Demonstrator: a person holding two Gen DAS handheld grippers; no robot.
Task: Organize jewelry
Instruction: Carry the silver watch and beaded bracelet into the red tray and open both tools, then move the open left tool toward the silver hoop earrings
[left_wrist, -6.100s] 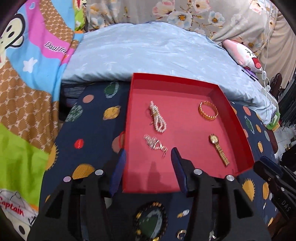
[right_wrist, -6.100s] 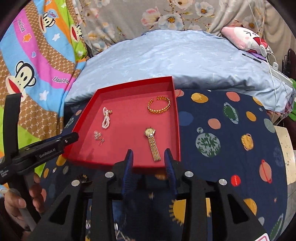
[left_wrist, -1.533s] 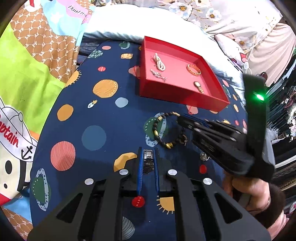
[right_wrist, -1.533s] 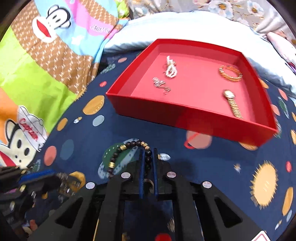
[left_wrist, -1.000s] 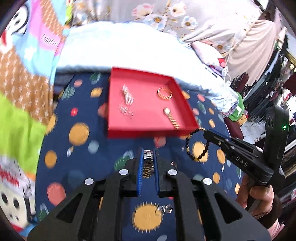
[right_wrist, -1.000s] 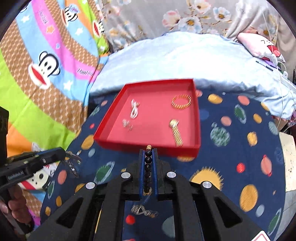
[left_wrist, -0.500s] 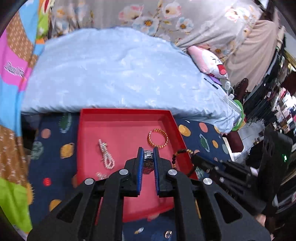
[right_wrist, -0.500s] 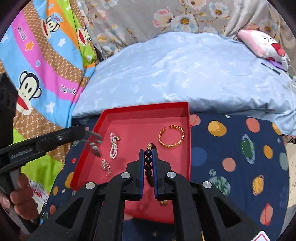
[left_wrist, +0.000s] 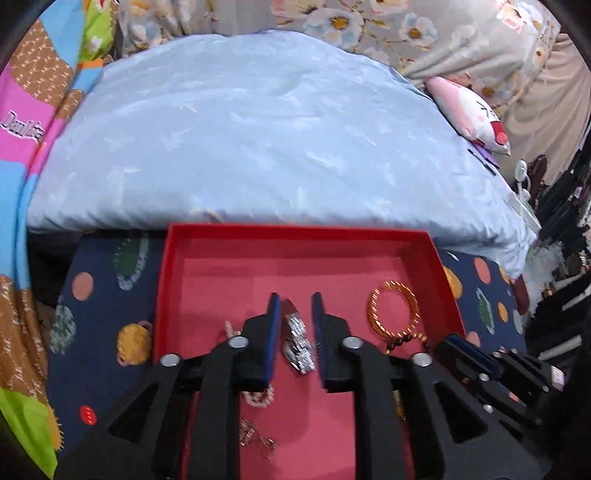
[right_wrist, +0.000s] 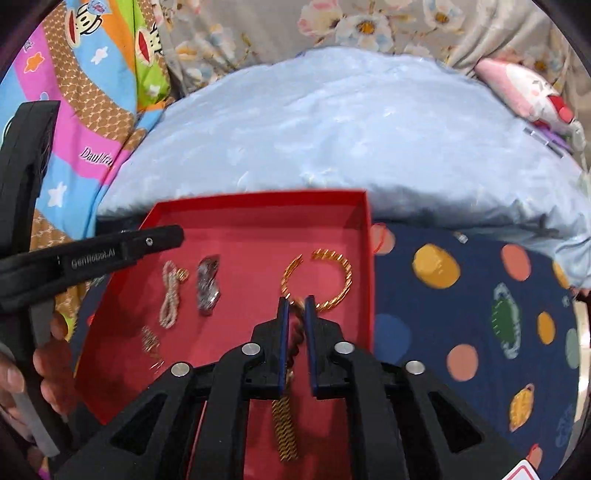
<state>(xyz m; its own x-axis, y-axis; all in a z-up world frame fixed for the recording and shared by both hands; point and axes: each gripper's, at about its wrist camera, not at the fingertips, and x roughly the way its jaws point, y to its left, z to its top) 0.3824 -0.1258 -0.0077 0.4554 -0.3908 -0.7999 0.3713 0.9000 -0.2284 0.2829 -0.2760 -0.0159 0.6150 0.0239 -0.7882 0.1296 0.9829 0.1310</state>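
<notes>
A red tray lies on the planet-print cloth. My left gripper is open over the tray; a silver watch lies on the tray floor between its fingers. My right gripper has its jaws slightly parted around a dark bead bracelet, blurred, low over the tray. A gold bangle, a gold watch, a pearl strand and a small silver chain also lie in the tray.
A pale blue pillow lies just behind the tray. A colourful monkey-print blanket is on the left. A pink plush toy sits at the back right. The planet-print cloth extends right of the tray.
My left gripper has opened and the silver watch now lies on the tray floor. My right gripper has lowered into the tray and its jaws have parted a little around the bead bracelet.
</notes>
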